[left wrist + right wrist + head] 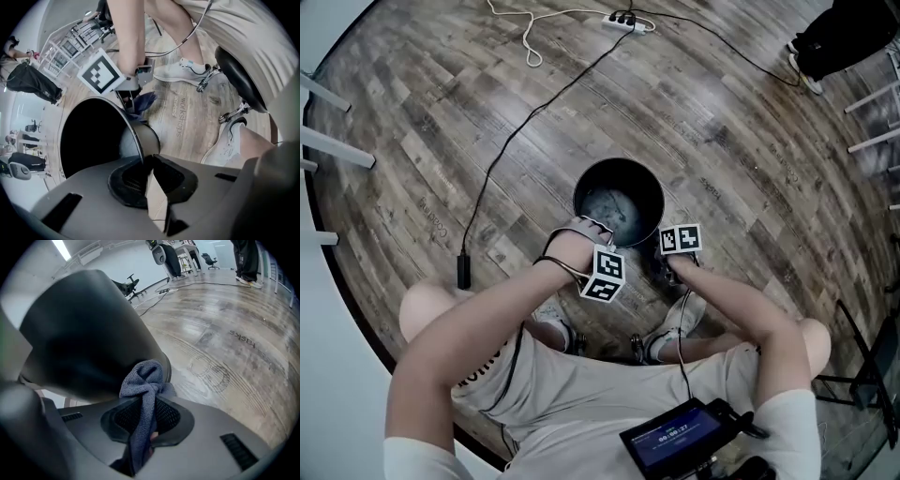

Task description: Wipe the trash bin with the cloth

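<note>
Item: trash bin (619, 162) – black, round, open-topped, stood upright on the wooden floor (441, 112) between the seated person's shoes (553, 323).

Left claw (146, 164) – pointed straight down at the near edge of the bin; its jaws are drawn narrow and the bin's thin rim is pinched between the pads.

Right claw (145, 408) – angled down beside the bin's near right side; a blue-grey cloth (145, 376) is clamped between its jaws, the bunched end being pressed against the bin's dark outer wall close to the floor. The same cloth is seen from the left gripper view, just past the far rim, under the right claw's marker cube.

Surroundings: a black cable (516, 131) is trailed across the floor beyond the bin towards a power strip (623, 21), well apart from the bin.
</note>
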Tool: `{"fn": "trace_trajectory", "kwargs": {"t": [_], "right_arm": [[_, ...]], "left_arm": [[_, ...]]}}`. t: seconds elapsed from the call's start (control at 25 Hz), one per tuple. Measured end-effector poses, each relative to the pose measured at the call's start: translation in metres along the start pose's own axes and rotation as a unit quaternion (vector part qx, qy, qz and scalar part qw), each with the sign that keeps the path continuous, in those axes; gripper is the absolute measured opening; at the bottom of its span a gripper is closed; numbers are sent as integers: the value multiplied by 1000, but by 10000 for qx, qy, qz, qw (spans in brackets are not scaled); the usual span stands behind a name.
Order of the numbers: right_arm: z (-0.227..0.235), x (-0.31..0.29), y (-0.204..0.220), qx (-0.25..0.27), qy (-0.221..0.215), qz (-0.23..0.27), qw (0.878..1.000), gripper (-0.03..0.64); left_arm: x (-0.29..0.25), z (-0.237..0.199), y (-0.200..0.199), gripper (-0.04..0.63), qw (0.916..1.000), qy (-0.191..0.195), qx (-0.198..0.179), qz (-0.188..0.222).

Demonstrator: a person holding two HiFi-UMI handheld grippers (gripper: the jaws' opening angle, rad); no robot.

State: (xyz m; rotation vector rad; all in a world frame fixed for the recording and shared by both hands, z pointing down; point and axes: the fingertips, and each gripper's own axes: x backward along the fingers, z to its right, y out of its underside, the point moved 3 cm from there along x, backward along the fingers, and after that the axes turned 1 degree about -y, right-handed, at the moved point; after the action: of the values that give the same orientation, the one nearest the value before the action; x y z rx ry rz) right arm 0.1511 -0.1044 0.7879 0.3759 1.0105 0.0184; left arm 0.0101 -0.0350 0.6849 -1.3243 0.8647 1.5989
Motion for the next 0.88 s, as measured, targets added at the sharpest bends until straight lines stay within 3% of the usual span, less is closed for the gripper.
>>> {"fn": "trace_trajectory", "kwargs": {"t": [0.2, 0.36, 0.52, 0.76, 0.88], "right_arm": [[30, -46, 17, -527, 206, -93, 9984, 64], [46, -66, 23, -1020, -52, -112, 9947, 64], [42, -53, 24, -672, 158, -434, 9967, 64], [36, 13, 5, -500, 503, -419, 9966, 64], [19, 54, -3, -415, 424, -237, 9980, 64]], "left_arm": [[0, -1, 0, 43, 9999, 18, 68, 80], [-1, -3, 0, 43, 9999, -42, 75, 101], [-1, -1, 0, 45, 9997, -104, 172, 101], [-2, -9, -1, 67, 9947, -76, 1023, 2], [-1, -10, -2, 75, 9922, 28, 1245, 60]]}}
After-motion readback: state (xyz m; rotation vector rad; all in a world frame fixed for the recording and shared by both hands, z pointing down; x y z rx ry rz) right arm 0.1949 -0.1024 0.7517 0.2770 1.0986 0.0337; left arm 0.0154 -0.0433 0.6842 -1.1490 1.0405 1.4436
